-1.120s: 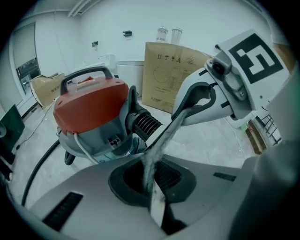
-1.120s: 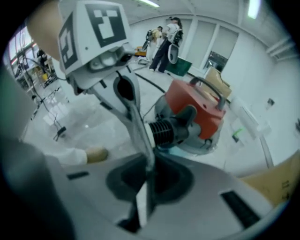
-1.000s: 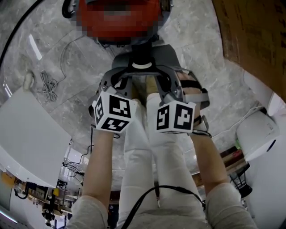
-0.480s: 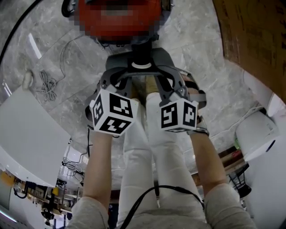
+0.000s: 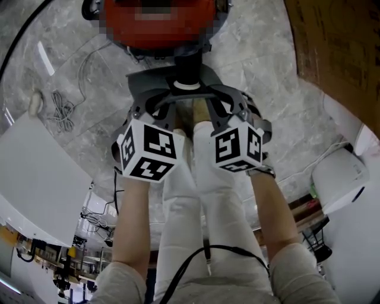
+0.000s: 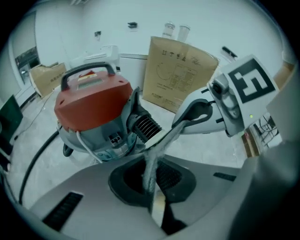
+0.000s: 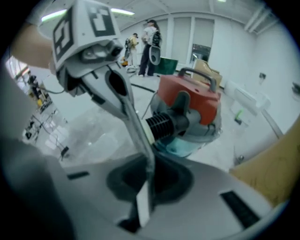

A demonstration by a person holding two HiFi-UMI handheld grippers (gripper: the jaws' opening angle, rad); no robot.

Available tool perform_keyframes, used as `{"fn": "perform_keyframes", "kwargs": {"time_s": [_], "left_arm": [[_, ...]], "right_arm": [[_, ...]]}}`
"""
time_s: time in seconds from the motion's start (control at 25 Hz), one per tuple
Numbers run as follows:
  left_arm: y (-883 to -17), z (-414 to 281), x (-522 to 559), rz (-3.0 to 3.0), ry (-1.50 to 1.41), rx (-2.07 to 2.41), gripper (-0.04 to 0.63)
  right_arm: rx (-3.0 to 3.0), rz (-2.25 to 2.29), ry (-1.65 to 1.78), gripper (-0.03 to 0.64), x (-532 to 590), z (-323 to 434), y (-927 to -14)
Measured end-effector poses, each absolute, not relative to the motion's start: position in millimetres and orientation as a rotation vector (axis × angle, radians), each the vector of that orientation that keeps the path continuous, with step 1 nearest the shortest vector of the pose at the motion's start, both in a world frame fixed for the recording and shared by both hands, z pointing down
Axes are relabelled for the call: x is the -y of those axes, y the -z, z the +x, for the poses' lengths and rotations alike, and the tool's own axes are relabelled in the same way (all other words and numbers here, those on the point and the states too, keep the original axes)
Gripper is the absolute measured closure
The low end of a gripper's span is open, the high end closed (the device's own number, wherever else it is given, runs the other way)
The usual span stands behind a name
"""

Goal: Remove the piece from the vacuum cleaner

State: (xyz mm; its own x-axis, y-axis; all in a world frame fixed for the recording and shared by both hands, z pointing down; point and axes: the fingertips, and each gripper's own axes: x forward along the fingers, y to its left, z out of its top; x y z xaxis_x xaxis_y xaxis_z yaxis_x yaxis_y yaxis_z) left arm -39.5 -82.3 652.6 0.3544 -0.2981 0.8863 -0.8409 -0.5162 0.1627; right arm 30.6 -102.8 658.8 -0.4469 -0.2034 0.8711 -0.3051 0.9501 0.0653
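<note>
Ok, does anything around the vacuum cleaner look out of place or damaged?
Nothing looks damaged or spilled. The vacuum cleaner stands upright on the floor with its ribbed hose fitting plugged in. The only untidy thing is a loose cord lying tangled on the floor, at the left of the head view.

It was a large, open workroom of the lab or test-hall kind, not a home. White walls and long ceiling strip lights enclosed a wide grey marble-patterned floor. A flat brown carton leaned against the wall, a loose cable coil lay on the floor, and people stood among equipment at the far end.
</note>
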Motion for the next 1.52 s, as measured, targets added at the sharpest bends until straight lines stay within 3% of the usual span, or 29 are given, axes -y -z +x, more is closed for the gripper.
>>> {"fn": "perform_keyframes", "kwargs": {"time_s": [0.2, 0.6, 1.08, 1.52], "left_arm": [[-669.4, -44.6, 78.7, 1.932, -0.995, 1.001, 0.561], [-682.6, -42.7, 83.4, 1.904, -0.831, 1.014, 0.561], [-657.7, -38.3, 79.1, 2.023, -1.046, 1.008, 0.563], [-660.2, -39.8, 59.1, 1.981, -1.021, 0.993, 0.563]], "right_arm": [[1.998, 0.282, 0.148, 0.588, 100.2, 23.4, -641.3], [1.949, 0.206, 0.309, 0.588, 93.7, 18.6, -634.6], [2.146, 0.442, -0.454, 0.588, 100.6, 29.7, -647.9], [2.127, 0.32, -0.223, 0.588, 80.3, 29.4, -644.7]]}}
